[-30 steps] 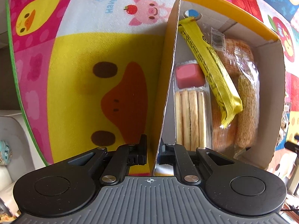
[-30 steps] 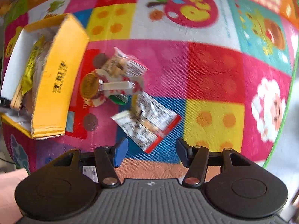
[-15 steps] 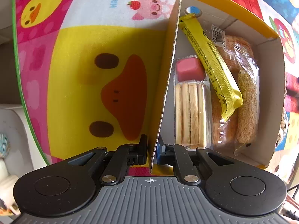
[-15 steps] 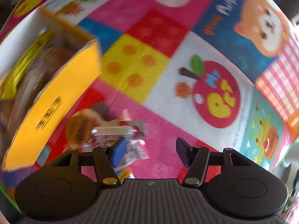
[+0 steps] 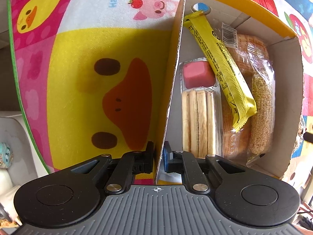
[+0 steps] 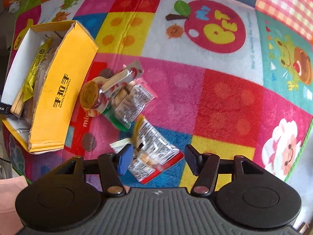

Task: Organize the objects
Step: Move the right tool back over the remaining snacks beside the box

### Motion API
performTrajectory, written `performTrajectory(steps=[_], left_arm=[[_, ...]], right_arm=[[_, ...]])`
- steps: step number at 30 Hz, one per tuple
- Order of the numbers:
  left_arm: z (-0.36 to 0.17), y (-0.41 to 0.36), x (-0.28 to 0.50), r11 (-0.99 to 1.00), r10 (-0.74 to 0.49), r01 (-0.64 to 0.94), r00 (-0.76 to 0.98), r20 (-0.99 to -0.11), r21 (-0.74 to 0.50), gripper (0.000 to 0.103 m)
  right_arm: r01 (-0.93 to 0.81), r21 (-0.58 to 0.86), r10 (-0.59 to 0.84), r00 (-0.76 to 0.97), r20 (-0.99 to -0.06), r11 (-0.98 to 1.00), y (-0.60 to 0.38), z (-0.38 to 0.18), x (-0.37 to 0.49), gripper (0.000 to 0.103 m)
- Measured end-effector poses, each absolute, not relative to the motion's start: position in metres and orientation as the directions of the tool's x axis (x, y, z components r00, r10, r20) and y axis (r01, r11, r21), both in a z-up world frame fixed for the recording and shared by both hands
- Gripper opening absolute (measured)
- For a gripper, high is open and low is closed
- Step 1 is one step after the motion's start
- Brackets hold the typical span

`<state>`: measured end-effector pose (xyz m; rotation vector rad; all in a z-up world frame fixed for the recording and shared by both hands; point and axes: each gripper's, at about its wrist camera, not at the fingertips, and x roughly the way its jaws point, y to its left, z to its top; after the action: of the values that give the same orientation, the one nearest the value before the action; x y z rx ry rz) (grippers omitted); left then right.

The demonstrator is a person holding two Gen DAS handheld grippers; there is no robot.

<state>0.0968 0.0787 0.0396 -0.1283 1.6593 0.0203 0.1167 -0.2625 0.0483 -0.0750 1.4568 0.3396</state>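
Over the colourful cartoon mat (image 6: 225,105), the right gripper (image 6: 156,156) has swung back above the nearest clear red-edged snack packet (image 6: 154,156), jaws half-spread and empty; the left gripper (image 5: 158,156) stays clamped on the yellow cardboard box's wall (image 5: 172,78), steadying it for loading.

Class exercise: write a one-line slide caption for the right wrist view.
Open right gripper poised over a clear snack packet on the cartoon play mat, with the yellow box alongside.
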Motion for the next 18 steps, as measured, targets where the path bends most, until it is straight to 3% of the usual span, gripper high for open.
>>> performTrajectory(steps=[4, 6, 8, 11, 14, 18], left_arm=[[0.038, 0.075, 0.094, 0.994, -0.074, -0.092, -0.091, -0.993, -0.065, 0.011], [0.039, 0.074, 0.096, 0.993, -0.074, -0.094, -0.091, -0.993, -0.065, 0.011], [0.039, 0.074, 0.096, 0.993, -0.075, -0.102, -0.088, -0.993, -0.066, 0.011], [0.039, 0.074, 0.094, 0.991, -0.079, -0.114, -0.081, -0.994, -0.069, 0.011], [0.038, 0.078, 0.092, 0.989, -0.085, -0.125, -0.075, -0.994, -0.075, 0.011], [0.037, 0.081, 0.089, 0.987, -0.089, -0.137, -0.069, -0.994, -0.079, 0.011]], right_arm=[[-0.349, 0.164, 0.189, 0.036, -0.981, 0.923, -0.241, 0.041, 0.109, 0.059], [-0.474, 0.093, 0.123, 0.034, -0.992, 0.876, -0.224, 0.034, 0.105, 0.066], [-0.546, -0.008, 0.046, 0.085, -0.995, 0.838, -0.215, 0.031, 0.105, 0.067], [-0.444, -0.06, 0.006, 0.146, -0.989, 0.894, -0.226, 0.038, 0.122, 0.067], [-0.347, 0.012, 0.077, 0.174, -0.982, 0.938, -0.237, 0.054, 0.136, 0.067], [-0.517, -0.049, 0.085, 0.233, -0.969, 0.855, -0.208, 0.061, 0.132, 0.067]])
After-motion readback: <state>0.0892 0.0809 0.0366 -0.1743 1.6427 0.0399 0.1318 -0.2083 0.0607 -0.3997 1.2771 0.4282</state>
